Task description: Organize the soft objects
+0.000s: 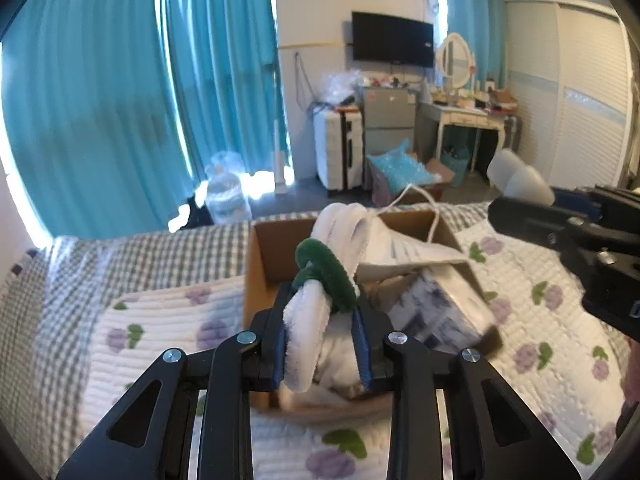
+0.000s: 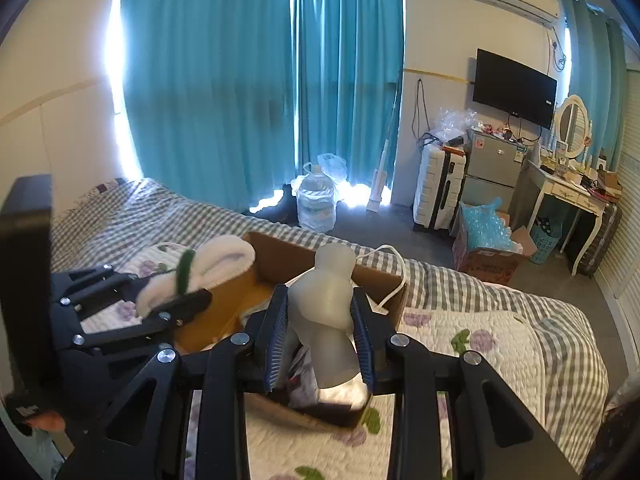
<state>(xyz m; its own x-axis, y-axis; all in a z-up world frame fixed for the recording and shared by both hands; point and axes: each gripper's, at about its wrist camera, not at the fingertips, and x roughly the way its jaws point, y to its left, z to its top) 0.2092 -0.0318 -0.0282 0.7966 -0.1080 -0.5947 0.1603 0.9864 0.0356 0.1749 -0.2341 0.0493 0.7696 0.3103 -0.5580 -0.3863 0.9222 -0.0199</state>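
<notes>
A brown cardboard box (image 1: 260,256) sits on the bed and holds a white paper bag (image 1: 404,248) with a cord handle and a blue-and-white packet (image 1: 436,312). My left gripper (image 1: 322,316) is shut on a white plush item with a green fuzzy loop (image 1: 326,268), held just above the box's near end. It also shows in the right wrist view (image 2: 208,268). My right gripper (image 2: 320,320) is shut on a translucent grey soft bottle-shaped object (image 2: 328,304), held over the box (image 2: 280,256). The same object shows in the left wrist view (image 1: 520,180).
The bed carries a white floral quilt (image 1: 168,320) over a grey checked sheet (image 2: 460,280). Beyond it on the floor stand a water jug (image 2: 316,200), a white suitcase (image 2: 438,188), a small fridge (image 2: 492,172), a box of blue bubble wrap (image 2: 484,236) and a dressing table (image 2: 568,188).
</notes>
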